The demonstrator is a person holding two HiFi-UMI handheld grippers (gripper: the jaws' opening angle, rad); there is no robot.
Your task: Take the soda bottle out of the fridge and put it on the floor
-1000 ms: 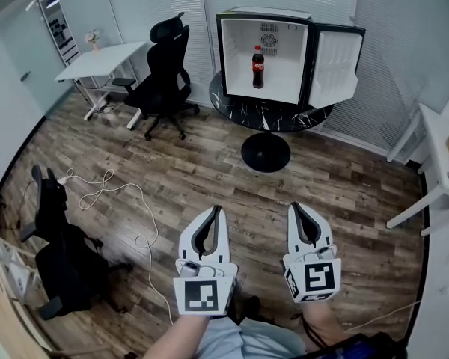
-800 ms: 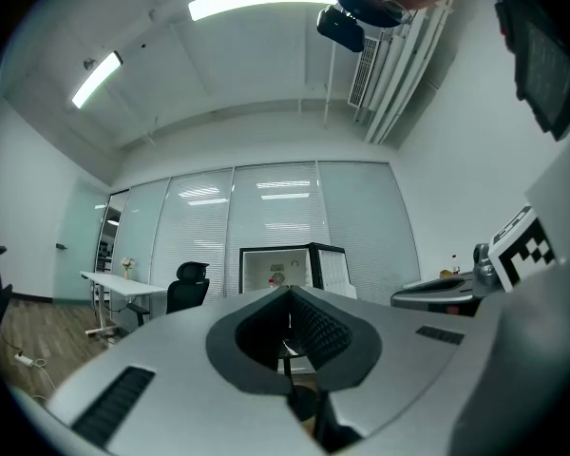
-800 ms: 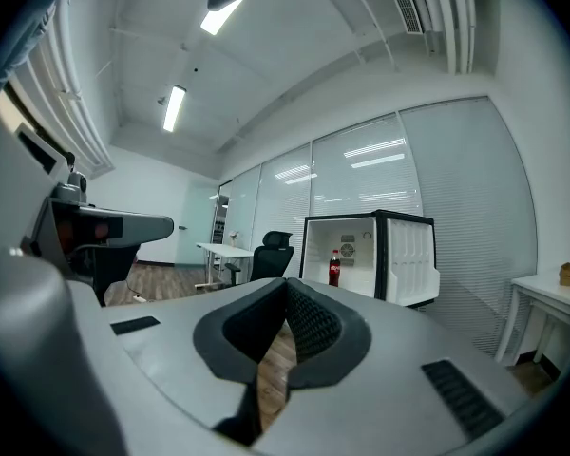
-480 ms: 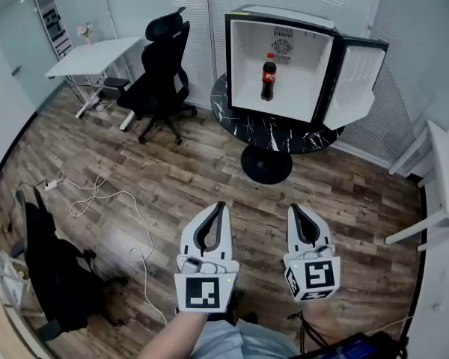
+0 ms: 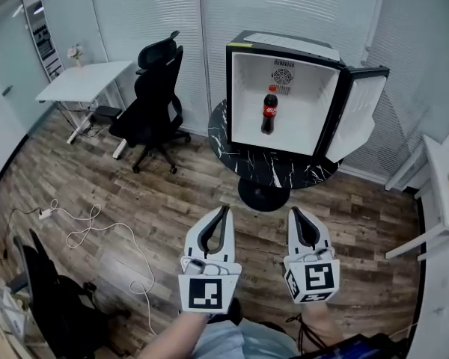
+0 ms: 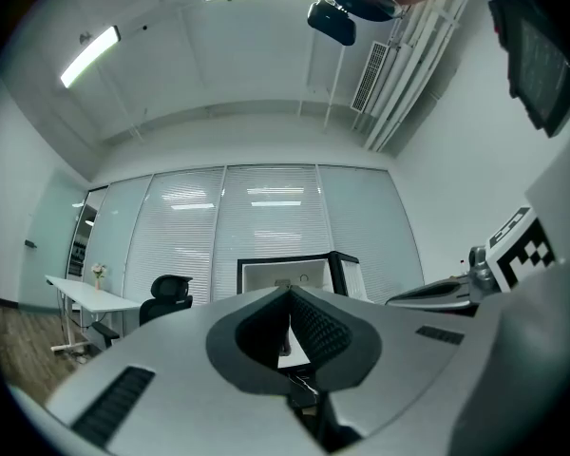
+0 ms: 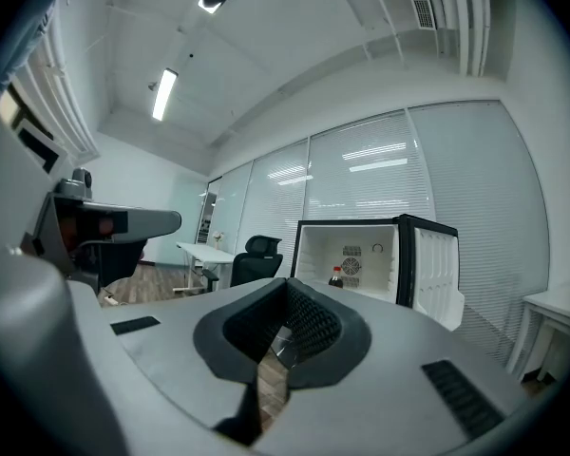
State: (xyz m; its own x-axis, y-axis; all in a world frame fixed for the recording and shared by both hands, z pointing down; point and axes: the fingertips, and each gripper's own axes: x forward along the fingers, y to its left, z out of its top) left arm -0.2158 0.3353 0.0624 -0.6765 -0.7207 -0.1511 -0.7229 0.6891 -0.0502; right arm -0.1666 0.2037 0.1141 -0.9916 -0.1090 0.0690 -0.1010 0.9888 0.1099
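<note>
Head view gives us both tongs low in the frame, side by side above the wooden floor (image 5: pixel 172 179) — our left tongs (image 5: pixel 224 209) and our right tongs (image 5: pixel 293 211) each point toward the fridge (image 5: pixel 288 45). In the left gripper view our left jaws meet at the tips with nothing between them. The right gripper view shows our right jaws pressed together in the same way, also empty.

The soda bottle (image 5: pixel 269 111) stands upright inside the open fridge, near the middle of its bottom — well apart from both tongs. The fridge sits on a round black tabletop (image 5: pixel 284 173), with its door (image 5: pixel 359 118) swung open to the right. A black office chair (image 5: pixel 156 88) stands left of the fridge.
</note>
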